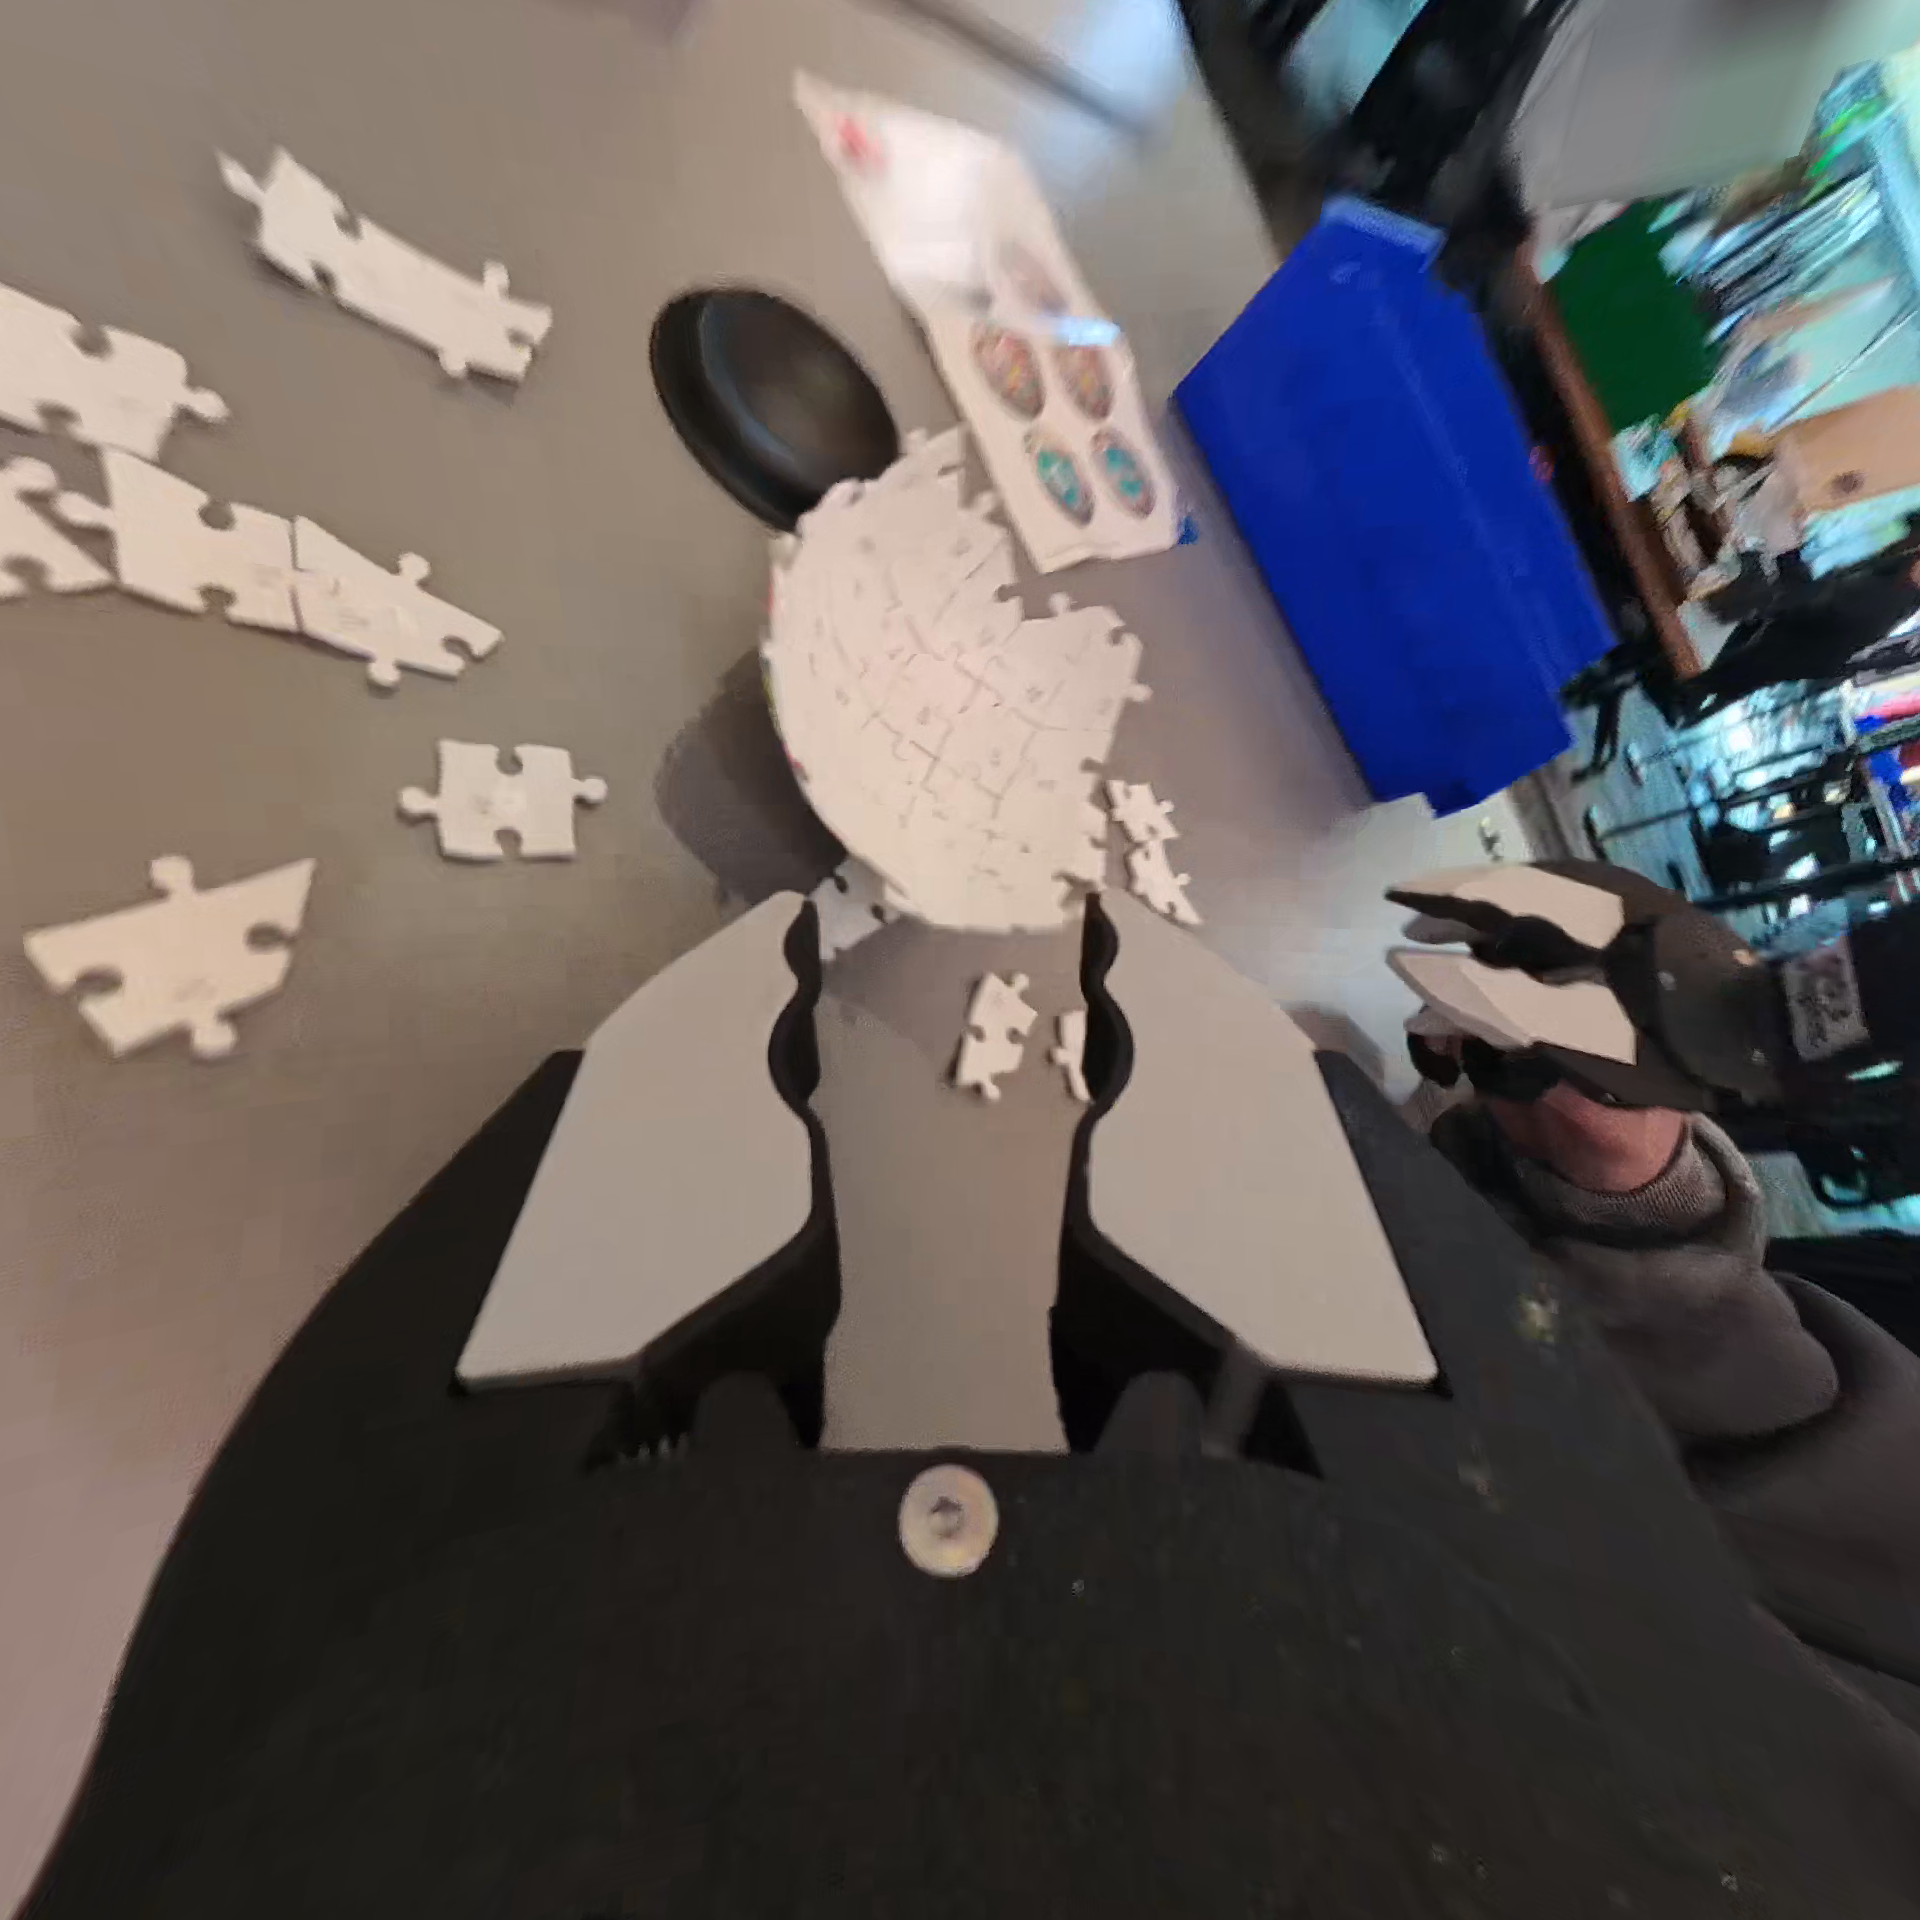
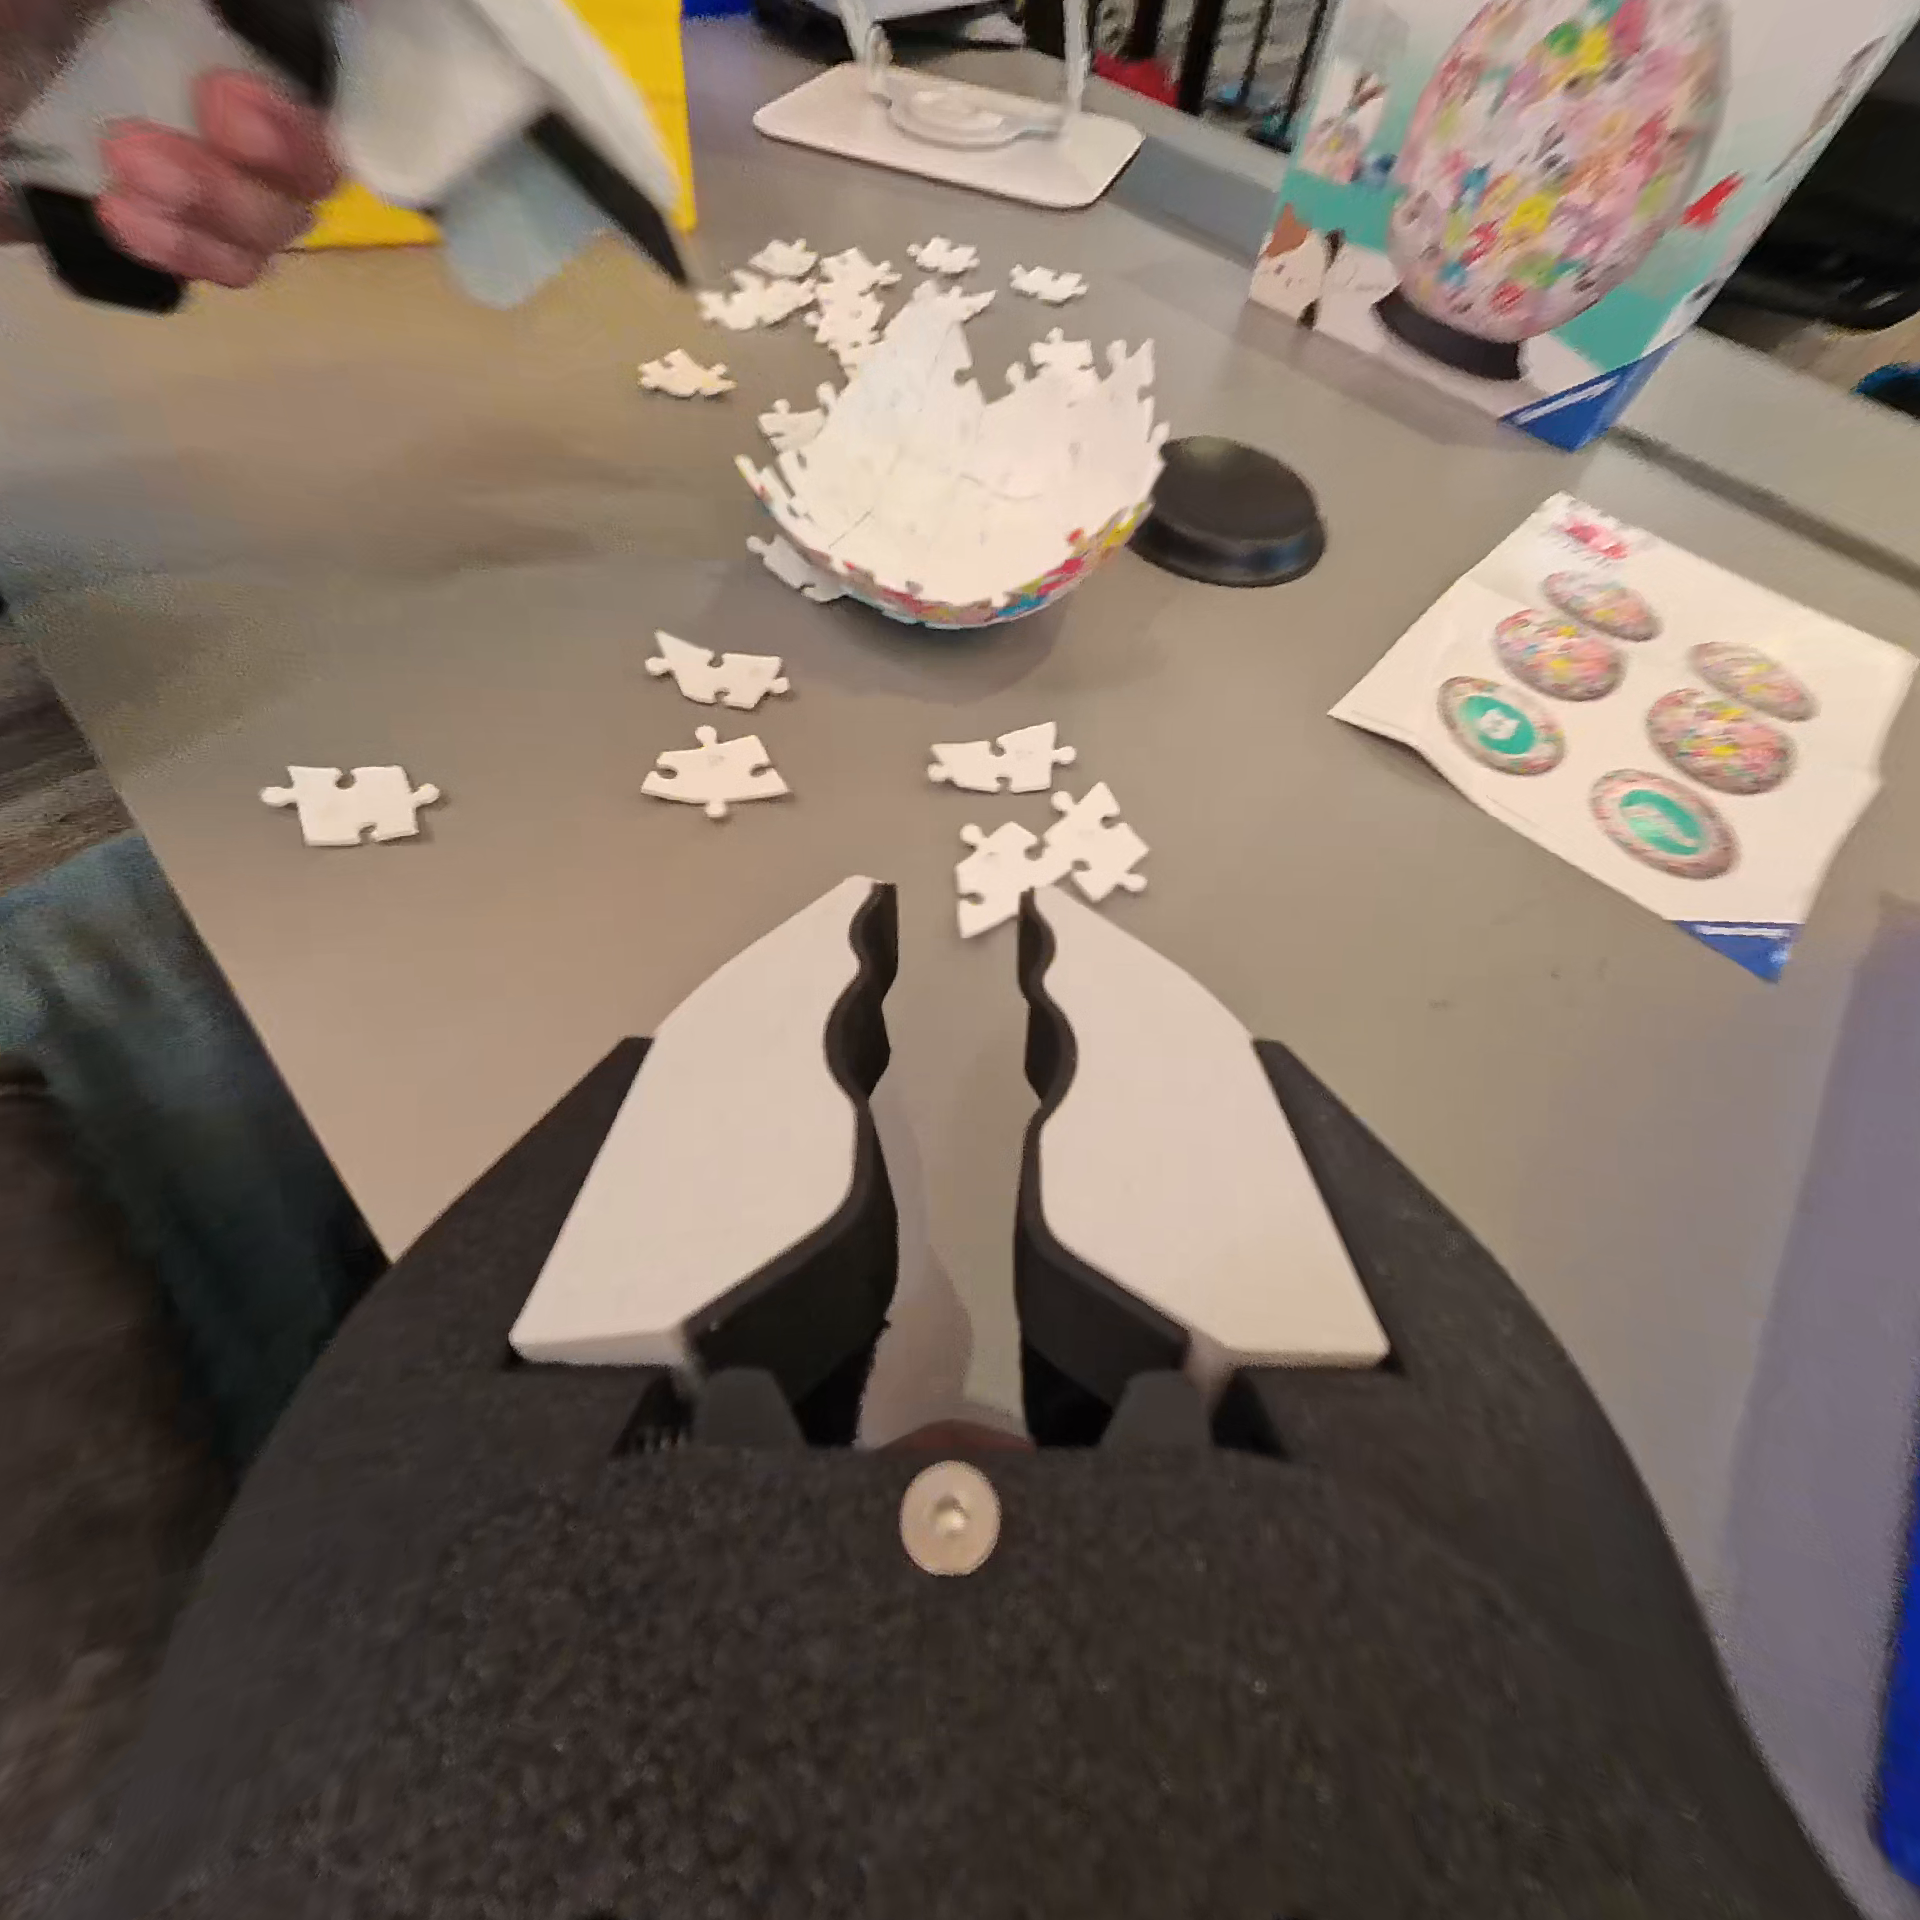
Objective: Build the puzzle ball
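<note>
**Half a ball built, both grippers empty**

Left first: the left gripper (image 1: 945, 925) hangs over the grey table (image 1: 582, 260) with its fingers apart and nothing between them. The shell (image 1: 935, 707), a half-finished bowl with its white inside up, lies straight ahead at twelve o'clock, just past the fingertips. Flat strips of joined pieces (image 1: 270, 561) sit off at ten o'clock, and the black stand (image 1: 774, 400) lies beyond the shell.

To the right, the right gripper (image 2: 958, 899) also has its fingers parted, more narrowly, and holds nothing. A joined pair (image 2: 1049, 857) lies just beyond its tips at one o'clock, long axis slanting up to the right; the shell (image 2: 966, 499) is well beyond, at twelve. The leaflet (image 2: 1642, 717) is at two o'clock, the box (image 2: 1579, 197) farther back.

So the left gripper is nearer the shell, the right nearer the loose pieces (a natural split: left steadies, right feeds).
</note>
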